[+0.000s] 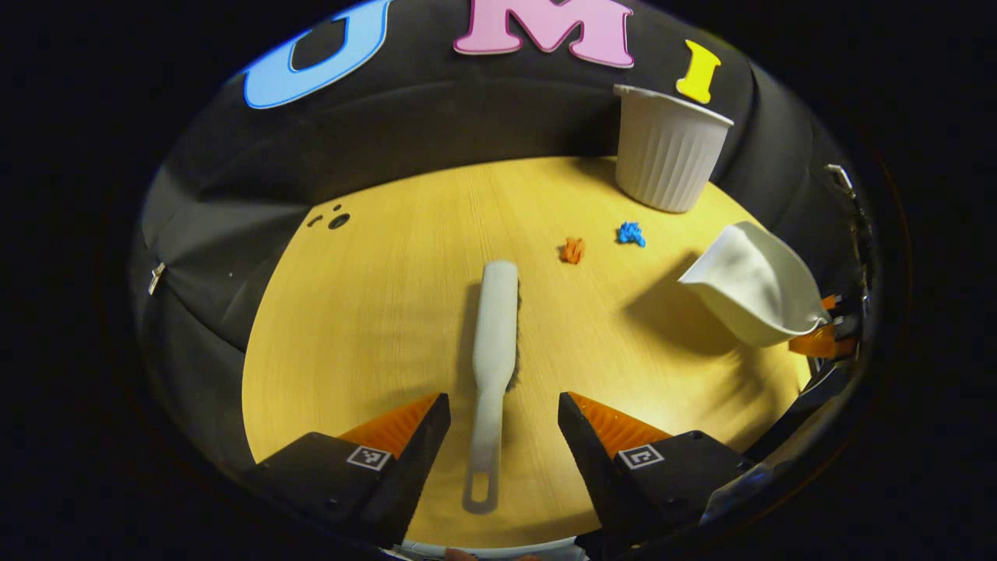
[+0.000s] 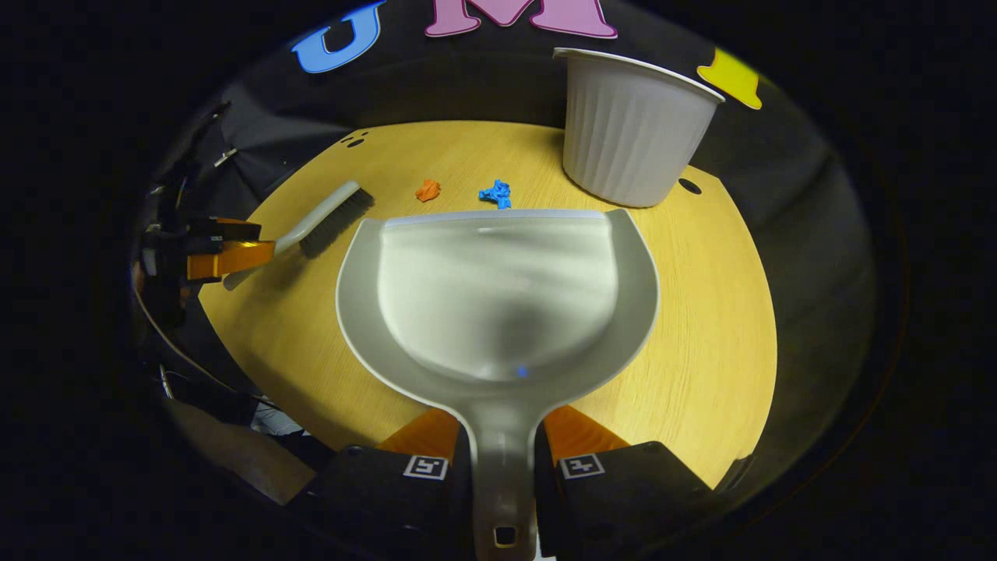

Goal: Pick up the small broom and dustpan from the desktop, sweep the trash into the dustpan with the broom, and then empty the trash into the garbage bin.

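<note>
A white broom (image 1: 497,335) lies flat on the wooden tabletop (image 1: 374,312), bristles to one side. Its handle runs between the fingers of my left gripper (image 1: 504,407), which stands open around it without touching. My right gripper (image 2: 502,446) is shut on the handle of the white dustpan (image 2: 498,296), held above the table with its lip toward the trash. An orange scrap (image 2: 428,189) and a blue scrap (image 2: 495,193) lie just beyond that lip. Behind them at the back stands the white ribbed bin (image 2: 631,132). The dustpan (image 1: 752,292) also hangs at the right of the left gripper view.
The tabletop is round-edged, with black cloth wall close behind it. Small dark holes (image 1: 335,220) mark the table's far left, and another hole (image 2: 689,187) sits beside the bin. The left gripper (image 2: 226,257) reaches in over the table's left edge.
</note>
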Action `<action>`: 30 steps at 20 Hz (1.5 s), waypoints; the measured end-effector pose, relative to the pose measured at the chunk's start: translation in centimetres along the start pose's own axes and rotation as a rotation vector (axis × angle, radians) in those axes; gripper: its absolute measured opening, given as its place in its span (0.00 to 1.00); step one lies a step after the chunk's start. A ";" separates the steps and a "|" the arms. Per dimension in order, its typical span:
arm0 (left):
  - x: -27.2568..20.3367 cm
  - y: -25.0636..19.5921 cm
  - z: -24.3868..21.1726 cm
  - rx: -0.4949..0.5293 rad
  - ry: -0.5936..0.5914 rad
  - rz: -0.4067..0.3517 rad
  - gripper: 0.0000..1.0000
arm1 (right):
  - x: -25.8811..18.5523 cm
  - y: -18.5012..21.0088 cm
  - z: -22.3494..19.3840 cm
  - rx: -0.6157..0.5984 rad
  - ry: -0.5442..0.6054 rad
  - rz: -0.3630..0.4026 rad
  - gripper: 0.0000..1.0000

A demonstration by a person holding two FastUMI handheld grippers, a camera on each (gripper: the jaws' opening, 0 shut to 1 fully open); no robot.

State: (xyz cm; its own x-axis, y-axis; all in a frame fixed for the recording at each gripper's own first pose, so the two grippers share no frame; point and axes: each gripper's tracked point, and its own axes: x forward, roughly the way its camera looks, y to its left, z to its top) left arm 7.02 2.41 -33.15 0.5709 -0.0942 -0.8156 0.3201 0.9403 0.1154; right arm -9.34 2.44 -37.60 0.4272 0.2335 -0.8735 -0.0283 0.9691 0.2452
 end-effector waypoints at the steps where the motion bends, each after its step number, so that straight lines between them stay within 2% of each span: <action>1: 0.6 0.1 -0.4 -0.003 0.024 -0.002 0.90 | -0.2 -0.3 -0.2 -0.007 -0.001 -0.004 0.42; 3: 2.3 0.2 -1.0 -0.020 0.078 -0.011 0.89 | -1.5 -0.7 -0.9 -0.018 0.006 -0.007 0.42; 4: 3.3 0.4 -1.3 -0.026 0.103 -0.011 0.88 | -1.7 -0.8 -1.1 -0.024 0.010 -0.009 0.37; 5: 4.2 0.4 -1.6 -0.028 0.129 -0.011 0.88 | -1.5 -0.8 -1.2 -0.029 0.012 -0.012 0.37; 6: 4.7 0.5 -1.8 -0.026 0.150 -0.014 0.87 | -1.5 -0.8 -1.2 -0.035 0.014 -0.014 0.42; 7: 5.3 0.6 -2.1 -0.024 0.171 -0.019 0.86 | -1.6 -0.8 -1.3 -0.038 0.015 -0.013 0.37; 9: 6.2 0.6 -2.4 -0.021 0.202 -0.025 0.82 | -1.7 -0.6 -1.3 -0.038 0.018 -0.008 0.37; 11: 6.7 0.4 -2.2 -0.024 0.204 -0.039 0.72 | -1.8 -0.6 -1.4 -0.046 0.023 -0.006 0.37; 12: 6.7 0.4 -1.7 -0.015 0.202 -0.045 0.68 | -1.8 -0.6 -1.4 -0.052 0.024 -0.006 0.42; 13: 7.0 0.2 -1.8 0.000 0.209 -0.054 0.61 | -1.8 -0.5 -1.4 -0.057 0.027 -0.002 0.42; 14: 7.0 0.1 -1.6 0.011 0.209 -0.060 0.55 | -1.8 -0.4 -1.3 -0.060 0.030 0.006 0.37; 15: 7.0 0.3 -1.7 0.023 0.217 -0.056 0.52 | -1.7 -0.2 -1.2 -0.062 0.035 0.017 0.37; 17: 6.7 0.6 -1.3 0.040 0.240 -0.047 0.31 | -1.6 -0.1 -0.8 -0.079 0.056 0.043 0.37; 18: 6.9 0.8 -0.5 0.068 0.231 -0.037 0.28 | -1.5 -0.2 -0.6 -0.088 0.087 0.053 0.37; 22: 8.8 -0.2 5.2 0.129 0.166 -0.025 0.23 | -0.6 -1.6 0.7 -0.163 0.212 0.061 0.37; 25: 10.7 -0.5 8.5 0.185 0.158 0.000 0.25 | 0.8 -2.9 1.2 -0.215 0.301 0.050 0.37; 30: 13.2 -2.4 9.5 0.280 0.191 -0.008 0.25 | 2.7 -2.9 2.1 -0.202 0.340 0.095 0.37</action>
State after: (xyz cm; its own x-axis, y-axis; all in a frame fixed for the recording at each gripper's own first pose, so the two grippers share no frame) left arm 20.95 -4.19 -38.81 0.4238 -0.0135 -0.9057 0.5347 0.8108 0.2381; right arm -6.22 0.10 -39.78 0.0924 0.3027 -0.9486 -0.2443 0.9304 0.2731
